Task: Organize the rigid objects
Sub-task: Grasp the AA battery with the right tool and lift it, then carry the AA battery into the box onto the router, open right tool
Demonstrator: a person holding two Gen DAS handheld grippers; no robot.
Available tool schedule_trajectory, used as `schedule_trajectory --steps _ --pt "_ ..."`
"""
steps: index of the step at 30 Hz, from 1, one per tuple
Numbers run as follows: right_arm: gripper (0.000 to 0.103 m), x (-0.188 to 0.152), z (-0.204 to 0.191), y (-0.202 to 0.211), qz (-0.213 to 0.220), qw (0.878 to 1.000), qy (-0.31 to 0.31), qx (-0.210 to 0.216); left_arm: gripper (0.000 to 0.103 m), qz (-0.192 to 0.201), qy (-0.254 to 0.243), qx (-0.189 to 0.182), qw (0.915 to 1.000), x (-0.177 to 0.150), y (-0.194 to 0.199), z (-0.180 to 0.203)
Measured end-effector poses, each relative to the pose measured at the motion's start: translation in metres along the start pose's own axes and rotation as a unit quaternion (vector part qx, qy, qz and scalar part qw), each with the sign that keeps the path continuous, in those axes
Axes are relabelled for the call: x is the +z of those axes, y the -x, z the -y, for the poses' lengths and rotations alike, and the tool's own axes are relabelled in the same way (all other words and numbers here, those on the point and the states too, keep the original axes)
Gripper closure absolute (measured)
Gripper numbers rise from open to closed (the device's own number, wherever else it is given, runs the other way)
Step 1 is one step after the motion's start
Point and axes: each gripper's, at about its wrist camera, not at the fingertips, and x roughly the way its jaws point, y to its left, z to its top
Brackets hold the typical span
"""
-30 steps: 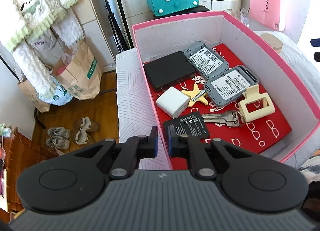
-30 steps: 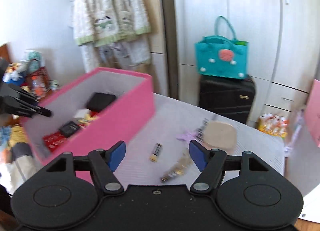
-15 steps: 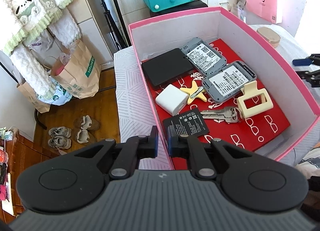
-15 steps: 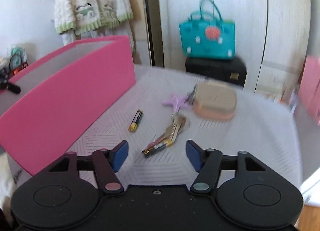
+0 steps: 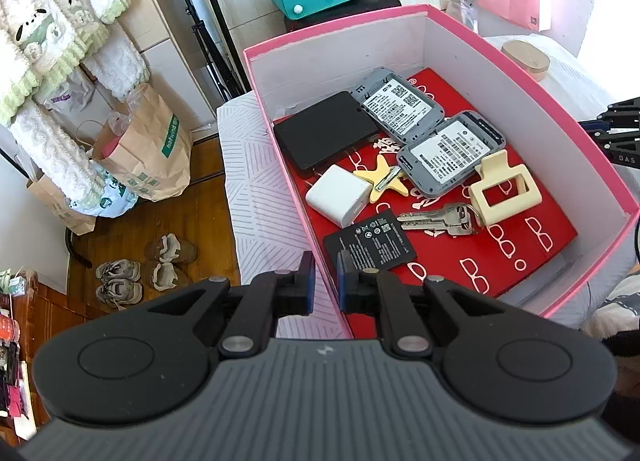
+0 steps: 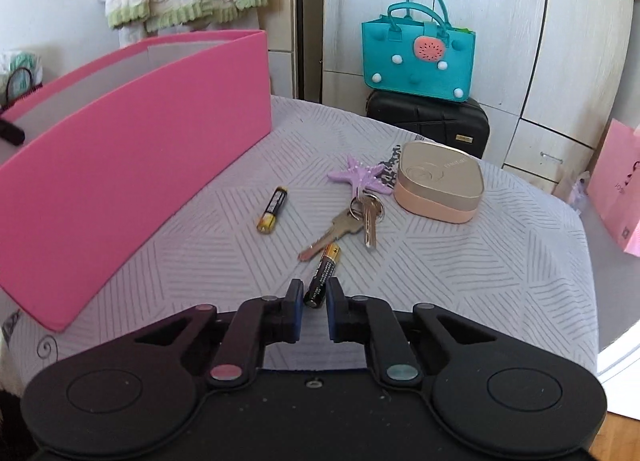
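In pink box (image 5: 448,41): 2 grey devices (image 5: 450,157).

You can only really read "DAS" on the black gripper arm (image 5: 622,149); the grey devices' labels are too tiny.

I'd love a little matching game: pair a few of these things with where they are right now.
Things:
1. cream hair claw
2. purple starfish clip
3. near battery
4. teal bag

Places:
A. on the black suitcase
B. inside the pink box
C. between the right hand-held gripper pads, which are closing
D. on the bedspread beside the beige case

Pairs: 1-B, 2-D, 3-C, 4-A
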Motion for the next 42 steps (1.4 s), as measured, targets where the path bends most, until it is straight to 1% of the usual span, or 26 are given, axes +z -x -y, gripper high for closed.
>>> schedule_trajectory --steps 2,4,6,8,10,11,17,20,22,25,28,31,34,37,42 --pt "0.081 0.002 0.002 -0.002 0.000 1.000 -0.007 -0.003 0.093 0.000 -0.004 0.001 1.0000 0.000 0.000 0.001" --pt "0.077 0.006 0.003 -0.005 0.002 1.000 -0.009 -0.007 0.093 -0.002 -0.010 0.004 0.9999 0.001 0.000 0.002" --pt "0.077 0.009 0.006 -0.009 0.001 1.000 -0.020 -0.004 0.093 -0.004 -0.017 0.008 0.9998 0.001 0.000 0.003" --pt "0.092 0.012 0.007 -0.010 -0.006 1.000 -0.025 -0.003 0.093 -0.006 -0.022 0.010 0.9997 0.002 -0.001 0.005" --pt "0.092 0.014 0.005 -0.008 -0.009 1.000 -0.020 -0.017 0.093 -0.008 -0.026 0.013 0.9995 0.002 0.000 0.005" --pt "0.092 0.015 0.003 -0.004 -0.001 1.000 -0.020 -0.017 0.093 -0.008 -0.028 0.014 0.9995 0.002 0.000 0.006" --pt "0.092 0.030 -0.009 0.028 0.033 0.999 -0.017 0.000 0.093 -0.007 -0.031 0.014 0.9994 0.002 0.001 0.006" --pt "0.092 0.045 -0.019 0.045 0.051 0.998 -0.009 0.020 0.093 -0.007 -0.030 0.013 0.9994 0.002 0.001 0.005" --pt "0.092 0.057 -0.027 0.056 0.064 0.997 -0.004 0.041 0.093 -0.005 -0.029 0.014 0.9995 0.001 0.001 0.005" --pt "0.092 0.078 -0.039 0.068 0.082 0.993 0.001 0.089 0.093 0.000 -0.029 0.015 0.9995 0.000 0.001 0.007" --pt "0.092 0.097 -0.056 0.070 0.088 0.987 0.012 0.134 0.093 -0.001 -0.029 0.013 0.9995 0.000 0.001 0.007" --pt "0.092 0.111 -0.078 0.063 0.084 0.983 0.037 0.159 0.093 0.003 -0.031 0.014 0.9994 -0.001 0.001 0.009" --pt "0.092 0.117 -0.093 0.047 0.068 0.982 0.057 0.167 0.093 0.007 -0.028 0.010 0.9995 -0.002 0.002 0.007" --pt "0.092 0.118 -0.105 0.031 0.050 0.985 0.074 0.149 0.093 0.012 -0.027 0.006 0.9996 -0.004 0.003 0.006" --pt "0.091 0.126 -0.110 -0.002 0.017 0.988 0.085 0.131 0.092 0.016 -0.027 0.001 0.9995 -0.004 0.004 0.002"
